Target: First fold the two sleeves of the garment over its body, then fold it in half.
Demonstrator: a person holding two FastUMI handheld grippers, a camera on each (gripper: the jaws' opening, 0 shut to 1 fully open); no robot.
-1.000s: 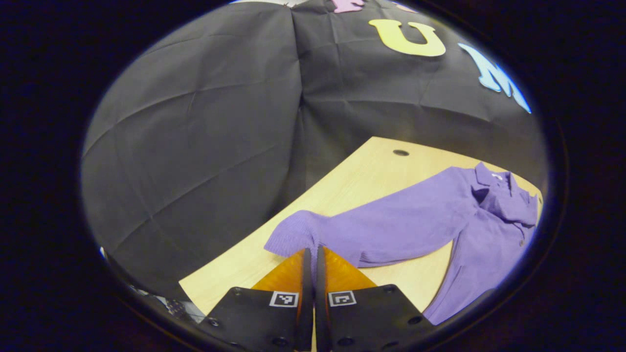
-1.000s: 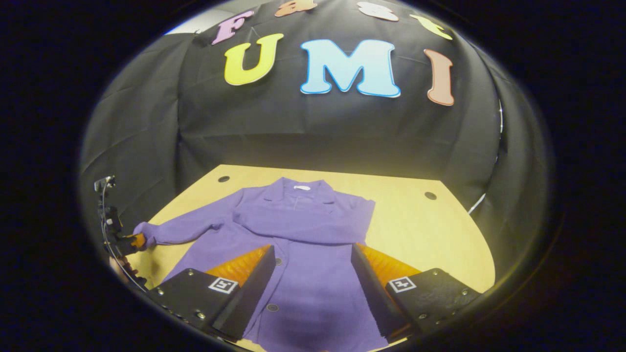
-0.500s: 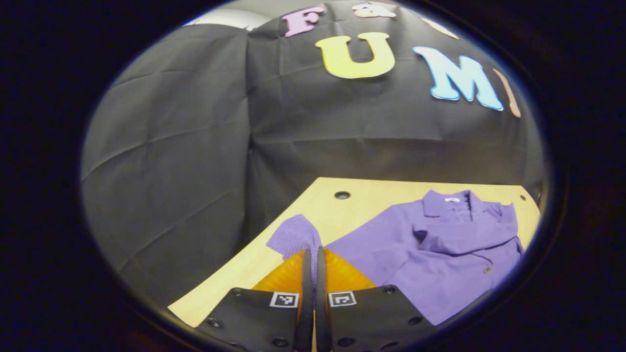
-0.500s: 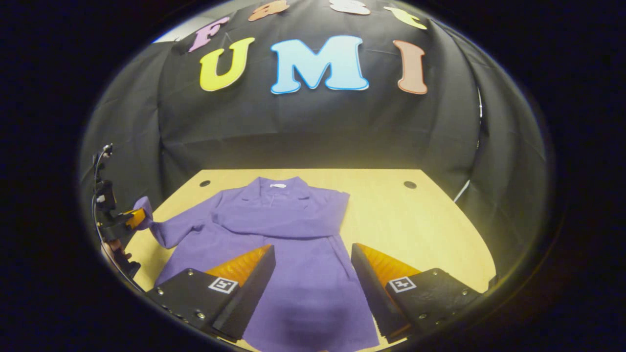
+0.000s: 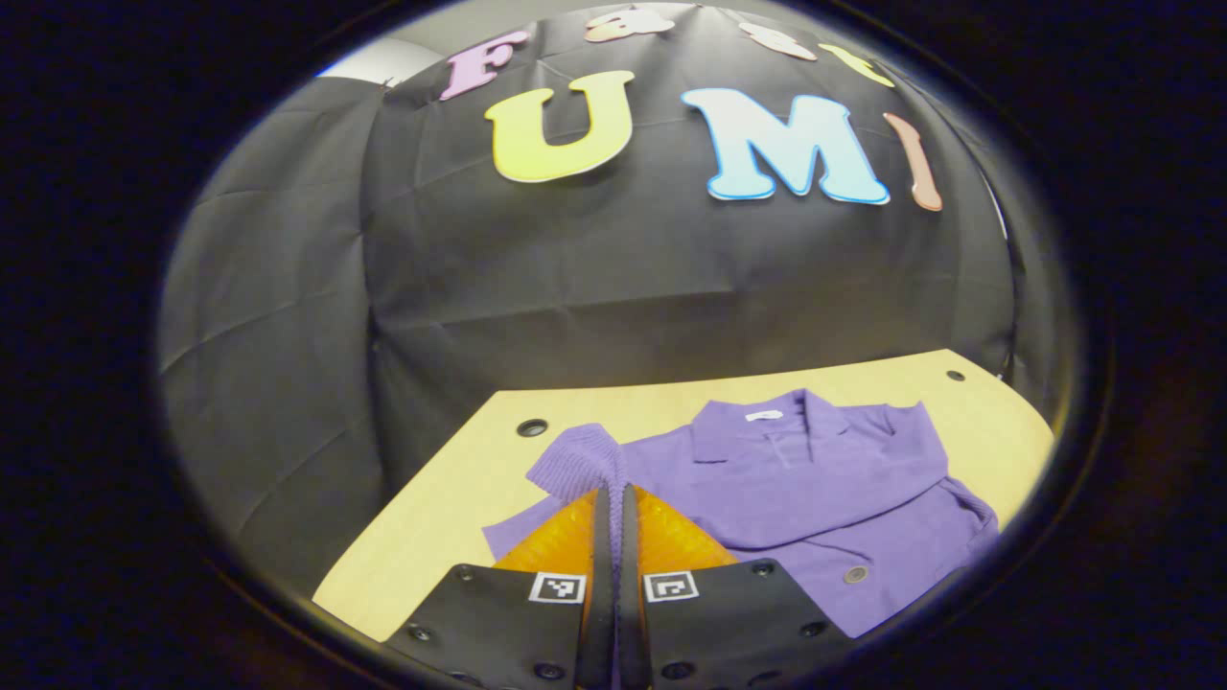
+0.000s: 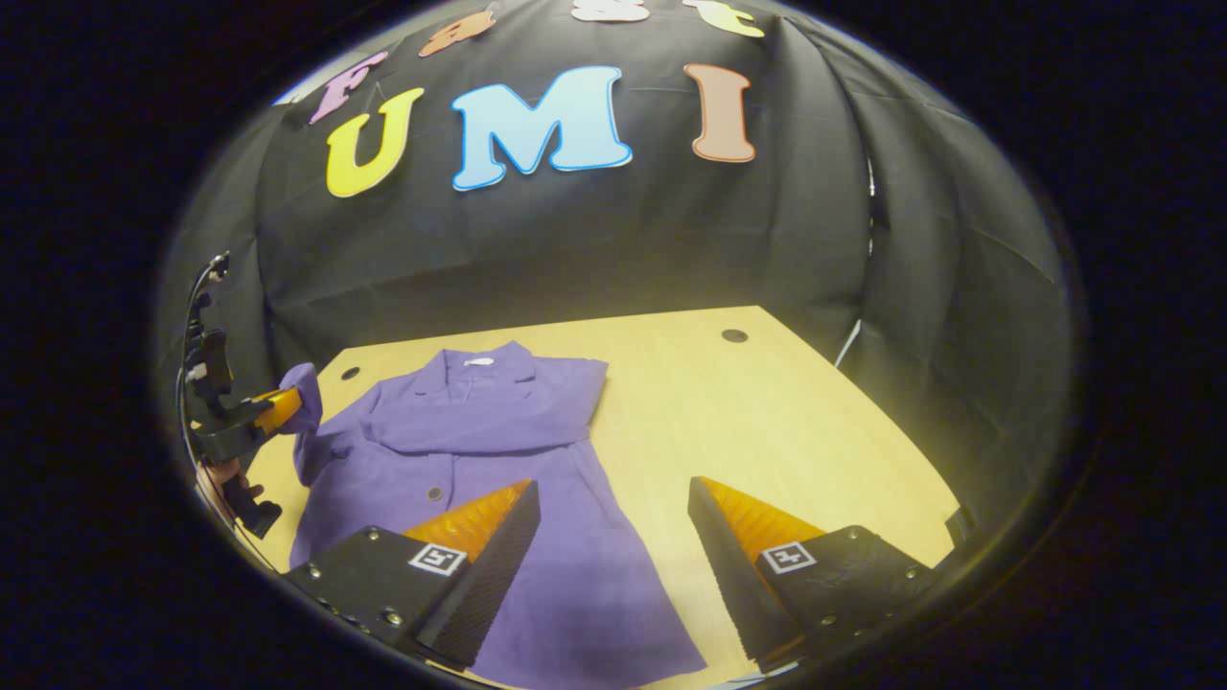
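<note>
the wooden table (image 6: pixel 767 402) spreads out ahead of both claws, and on it, ahead and to the left of the right gripper (image 6: pixel 613 508), lies the purple garment (image 6: pixel 479 431), collar at the far end, hem running down between and under that gripper's fingers. one sleeve is already laid across the chest. the right gripper hangs above the hem end with its jaws wide apart and nothing between them.

in the left gripper view the garment (image 5: pixel 815 489) lies ahead and to the right of the left gripper (image 5: pixel 612 494), whose jaws are pressed together on the ribbed cuff (image 5: pixel 580 460) of the other sleeve, the cuff bunching up just past the tips. in the right gripper view this same gripper (image 6: pixel 273 407) shows far left, the cuff (image 6: pixel 305 383) lifted off the table beside the shoulder.

judging by how it drapes and creases, the garment is light, soft and limp, with no stiffness to carry a fold, so it will sag and trail from any single pinch. the thicker cuff looks the surest hold on the sleeve. for the halving fold, the hem corners nearest the right gripper seem the places to take hold, one per claw, so the edge travels level.
</note>
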